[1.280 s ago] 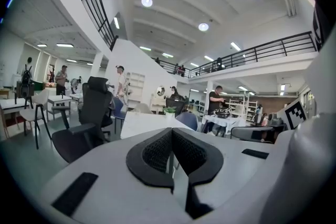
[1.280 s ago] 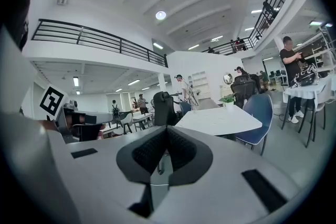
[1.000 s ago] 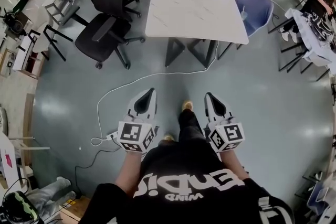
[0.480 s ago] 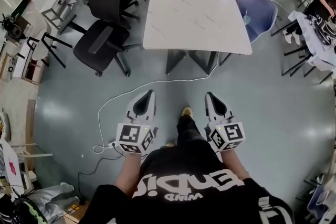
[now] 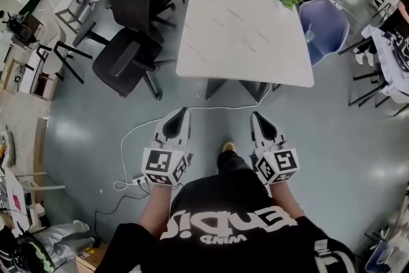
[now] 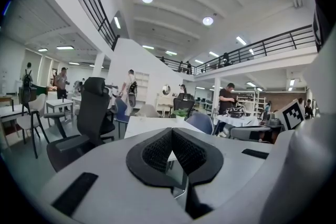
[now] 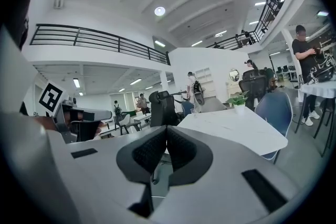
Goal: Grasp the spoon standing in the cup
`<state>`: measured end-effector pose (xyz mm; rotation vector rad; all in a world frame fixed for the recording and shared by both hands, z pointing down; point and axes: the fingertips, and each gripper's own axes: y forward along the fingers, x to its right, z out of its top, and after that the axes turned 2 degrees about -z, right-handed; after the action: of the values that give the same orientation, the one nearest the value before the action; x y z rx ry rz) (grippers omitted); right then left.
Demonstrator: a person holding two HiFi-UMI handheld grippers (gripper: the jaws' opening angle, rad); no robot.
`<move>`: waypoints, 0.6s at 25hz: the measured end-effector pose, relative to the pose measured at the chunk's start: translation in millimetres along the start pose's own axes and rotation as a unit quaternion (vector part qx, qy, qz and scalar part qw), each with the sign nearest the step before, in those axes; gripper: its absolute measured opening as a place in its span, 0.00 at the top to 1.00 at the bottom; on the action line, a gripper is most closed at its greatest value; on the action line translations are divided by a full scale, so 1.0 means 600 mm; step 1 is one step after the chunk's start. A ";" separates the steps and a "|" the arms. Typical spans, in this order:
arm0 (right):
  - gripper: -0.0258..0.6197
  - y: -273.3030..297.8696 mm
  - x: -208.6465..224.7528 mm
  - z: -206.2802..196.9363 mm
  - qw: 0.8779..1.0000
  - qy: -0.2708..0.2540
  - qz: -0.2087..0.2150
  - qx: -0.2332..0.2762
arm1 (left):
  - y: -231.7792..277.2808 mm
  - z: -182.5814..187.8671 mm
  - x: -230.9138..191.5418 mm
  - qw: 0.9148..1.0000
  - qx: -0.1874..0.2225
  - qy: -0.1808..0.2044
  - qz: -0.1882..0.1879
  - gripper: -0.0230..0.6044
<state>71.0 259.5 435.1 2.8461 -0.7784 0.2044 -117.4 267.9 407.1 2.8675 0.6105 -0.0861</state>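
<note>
left tool [image 5: 180,115] and right tool [image 5: 257,118] both pressed together, empty, held level, short of the white marble tabletop [image 5: 243,35].

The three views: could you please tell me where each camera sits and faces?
Head view: on the person's head, facing steeply down at floor and white table; shows forearms, left gripper, right gripper.
Left gripper view: rides that gripper, level toward the table; shows its shut jaws.
Right gripper view: likewise, its own shut jaws.
All three share the table.

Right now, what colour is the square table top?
White marble-look square table top, faint grey veins; head view shows it best.
</note>
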 end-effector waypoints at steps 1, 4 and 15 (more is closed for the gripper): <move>0.94 0.012 0.008 0.006 1.000 -0.001 0.004 0.000 | 0.011 0.004 -0.004 1.000 0.000 -0.001 0.004 0.94; 0.94 0.046 0.033 0.019 1.000 -0.003 0.014 -0.003 | 0.045 0.014 -0.014 1.000 0.002 -0.005 0.015 0.94; 0.94 0.143 0.113 0.047 0.998 -0.019 0.061 -0.013 | 0.155 0.043 -0.026 0.999 0.016 -0.009 0.049 0.94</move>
<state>87.0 147.7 432.2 2.7881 -0.9580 0.1569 -93.8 173.0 400.9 2.9179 0.4695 -0.1057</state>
